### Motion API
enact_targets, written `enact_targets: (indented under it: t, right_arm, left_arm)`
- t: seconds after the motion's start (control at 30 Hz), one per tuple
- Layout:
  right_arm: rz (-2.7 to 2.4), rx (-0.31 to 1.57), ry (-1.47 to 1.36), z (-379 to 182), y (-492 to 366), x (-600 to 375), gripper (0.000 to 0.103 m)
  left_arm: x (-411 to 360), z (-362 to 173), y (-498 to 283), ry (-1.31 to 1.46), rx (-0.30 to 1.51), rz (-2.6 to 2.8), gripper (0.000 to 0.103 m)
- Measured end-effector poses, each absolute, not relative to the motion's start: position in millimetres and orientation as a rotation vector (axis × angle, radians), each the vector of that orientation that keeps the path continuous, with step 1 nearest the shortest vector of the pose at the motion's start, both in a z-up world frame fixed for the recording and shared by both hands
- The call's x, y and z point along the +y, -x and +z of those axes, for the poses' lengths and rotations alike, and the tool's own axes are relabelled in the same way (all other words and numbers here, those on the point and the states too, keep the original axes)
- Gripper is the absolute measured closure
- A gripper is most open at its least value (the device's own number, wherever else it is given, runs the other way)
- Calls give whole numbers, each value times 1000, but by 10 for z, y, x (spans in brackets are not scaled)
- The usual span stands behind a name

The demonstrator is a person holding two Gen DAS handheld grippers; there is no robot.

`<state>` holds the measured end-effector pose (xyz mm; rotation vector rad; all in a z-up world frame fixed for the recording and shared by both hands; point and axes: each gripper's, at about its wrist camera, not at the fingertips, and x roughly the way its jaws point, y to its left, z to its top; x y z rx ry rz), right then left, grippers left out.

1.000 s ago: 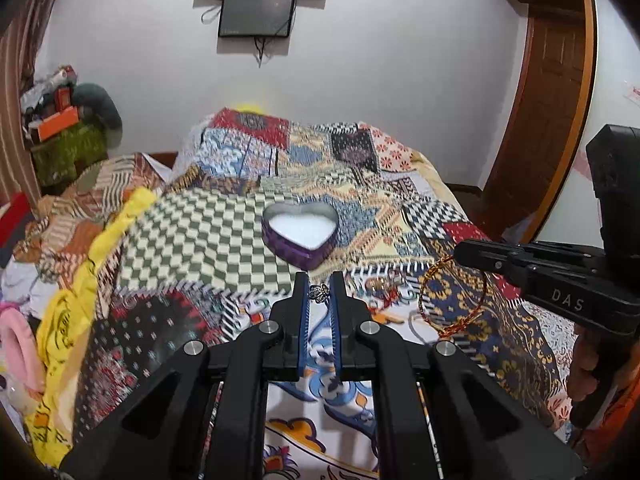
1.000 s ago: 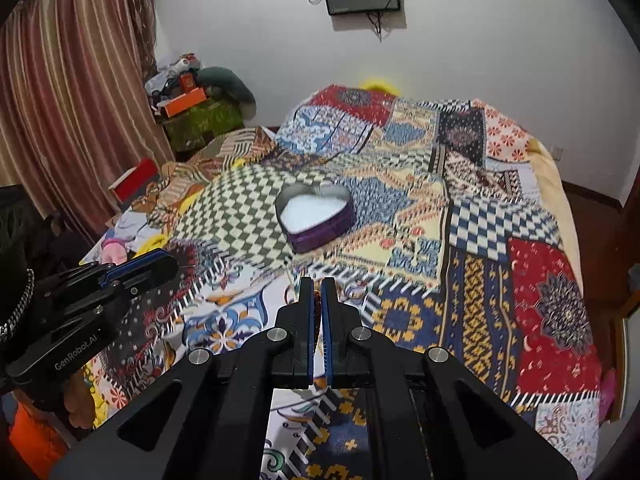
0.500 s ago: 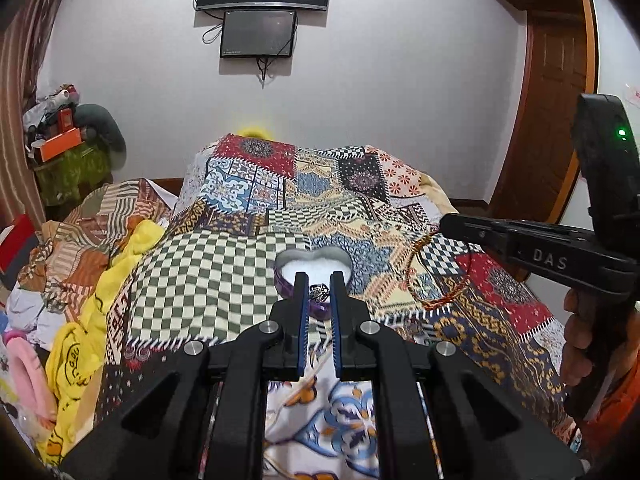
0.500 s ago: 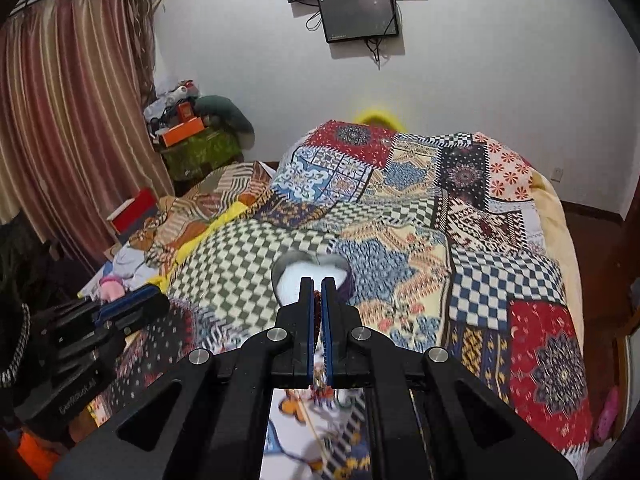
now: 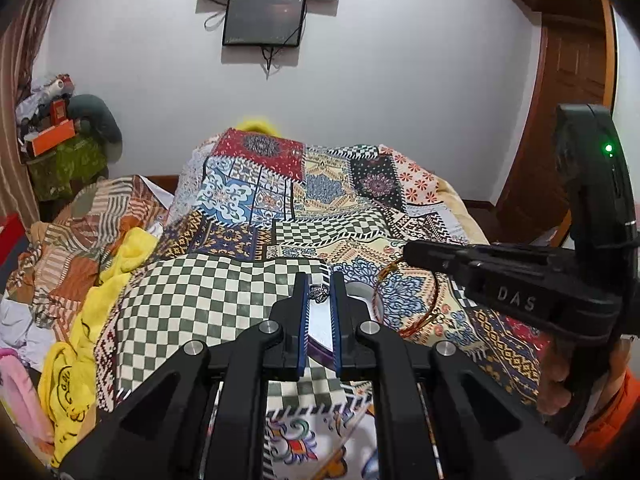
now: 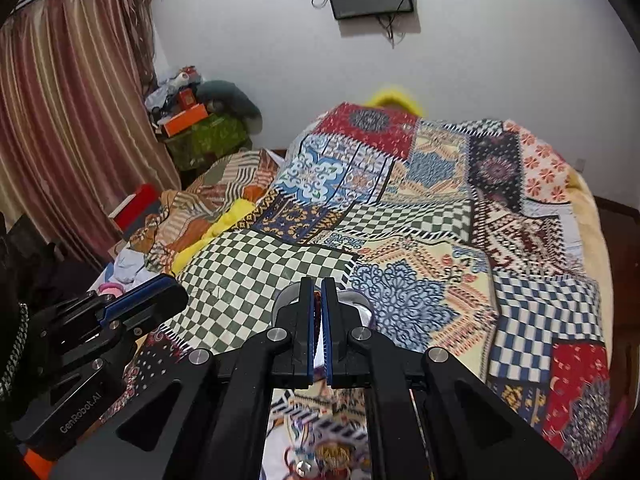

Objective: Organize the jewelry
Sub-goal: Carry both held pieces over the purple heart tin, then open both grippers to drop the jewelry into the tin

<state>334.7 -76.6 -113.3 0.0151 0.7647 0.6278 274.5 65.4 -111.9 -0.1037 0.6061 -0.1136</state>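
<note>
My left gripper (image 5: 320, 292) is shut on a small silver ring (image 5: 319, 293) and holds it above the purple heart-shaped box (image 5: 362, 292), whose white inside shows between the fingers. My right gripper (image 6: 319, 300) is shut on a thin gold-and-red bangle (image 5: 404, 304), which hangs from its tip in the left wrist view just right of the box. In the right wrist view the box (image 6: 360, 304) sits mostly hidden behind the shut fingers, and the left gripper (image 6: 132, 312) shows at the left.
The box rests on a patchwork quilt (image 5: 224, 296) over a bed. Piled clothes and a yellow cloth (image 5: 132, 252) lie along the left side. A wooden door (image 5: 560, 128) stands at the right, a curtain (image 6: 60, 120) at the left. More jewelry (image 6: 332, 456) lies on the quilt below the right gripper.
Both grippers have moved forward over the quilt to the heart box, which now lies right under their tips. Each still holds its piece.
</note>
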Motion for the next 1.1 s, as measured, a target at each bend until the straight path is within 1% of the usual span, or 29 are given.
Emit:
enact_targets:
  t: [0.3, 0.53, 0.77, 0.97, 1.1]
  right_arm:
    - [667, 883, 33, -1456, -3640, -569, 100]
    - [660, 937, 94, -1640, -3728, -579, 100]
    - [656, 959, 124, -1695, -3760, -623, 100]
    - [662, 985, 117, -1705, -3765, -652, 99]
    - [653, 969, 134, -1647, -3710, -669, 99]
  left_arm:
    - [662, -1367, -3160, 117, 694, -159, 95]
    - [562, -1653, -3352, 110, 785, -194, 95]
    - [486, -1805, -3392, 89, 831, -211, 95]
    - [479, -1804, -3371, 75, 847, -203, 94]
    - [530, -1791, -3344, 97, 859, -199, 94]
